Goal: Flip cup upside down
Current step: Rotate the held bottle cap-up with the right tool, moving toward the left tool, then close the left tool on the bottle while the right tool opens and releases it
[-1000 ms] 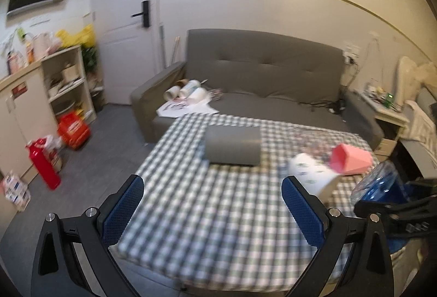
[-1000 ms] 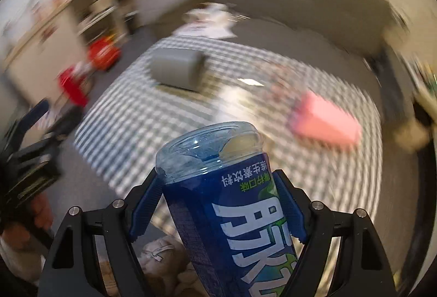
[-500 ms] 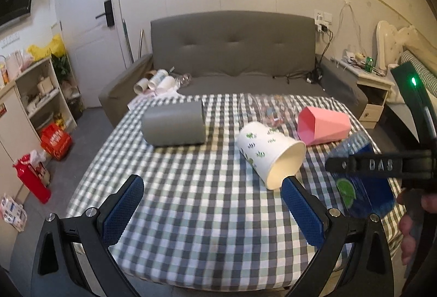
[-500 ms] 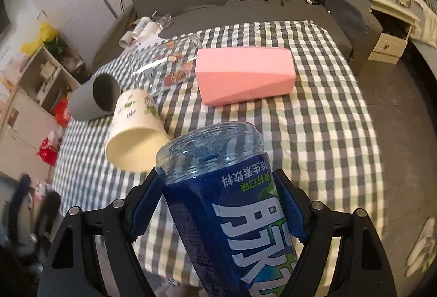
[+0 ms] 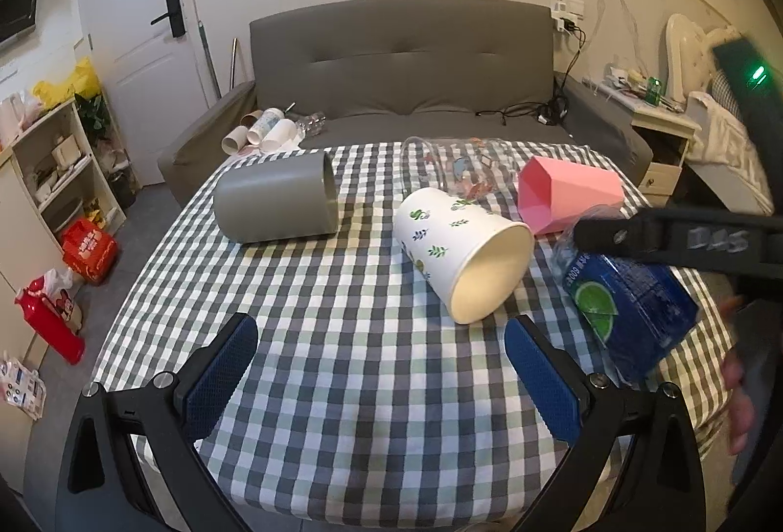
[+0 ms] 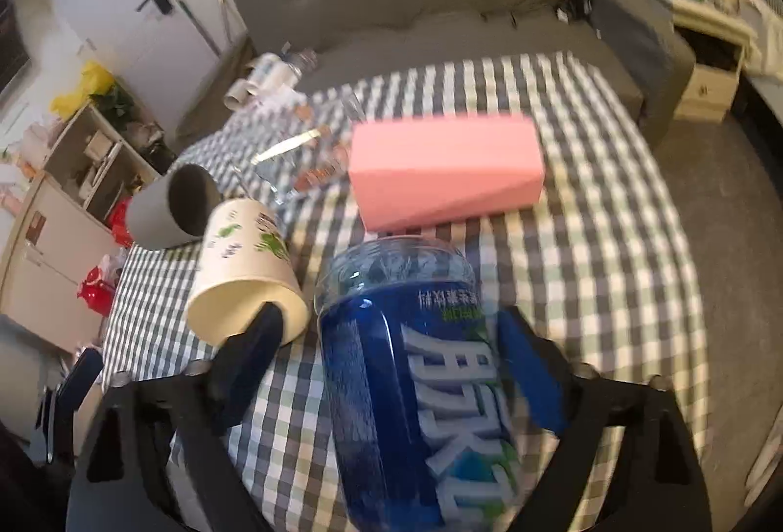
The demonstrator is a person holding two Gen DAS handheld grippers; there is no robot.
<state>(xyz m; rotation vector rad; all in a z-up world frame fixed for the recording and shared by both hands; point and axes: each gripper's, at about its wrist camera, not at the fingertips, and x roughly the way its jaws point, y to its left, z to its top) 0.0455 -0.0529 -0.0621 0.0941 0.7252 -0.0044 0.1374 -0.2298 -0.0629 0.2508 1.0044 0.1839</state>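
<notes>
A blue plastic cup [image 6: 416,390] with white lettering and a clear domed end sits between the fingers of my right gripper [image 6: 391,336]. Its right side touches the right pad, but checked cloth shows in a gap at the left finger [image 6: 254,346]. In the left wrist view the blue cup [image 5: 631,316] hangs tilted over the table's right edge, under a black finger [image 5: 651,236] of the right gripper. My left gripper [image 5: 379,370] stands open and empty above the near part of the table.
On the checked tablecloth [image 5: 303,336] lie a grey cup [image 5: 276,206], a white leaf-print paper cup [image 5: 460,253], a clear glass [image 5: 455,167] and a pink faceted cup [image 5: 567,199], all on their sides. A grey sofa [image 5: 401,57] stands behind; a hand [image 5: 734,390] is at the right.
The right gripper's fingers have spread a little and the blue cup has tilted and slid toward the right pad. The right gripper has moved closer to the white and pink cups.
</notes>
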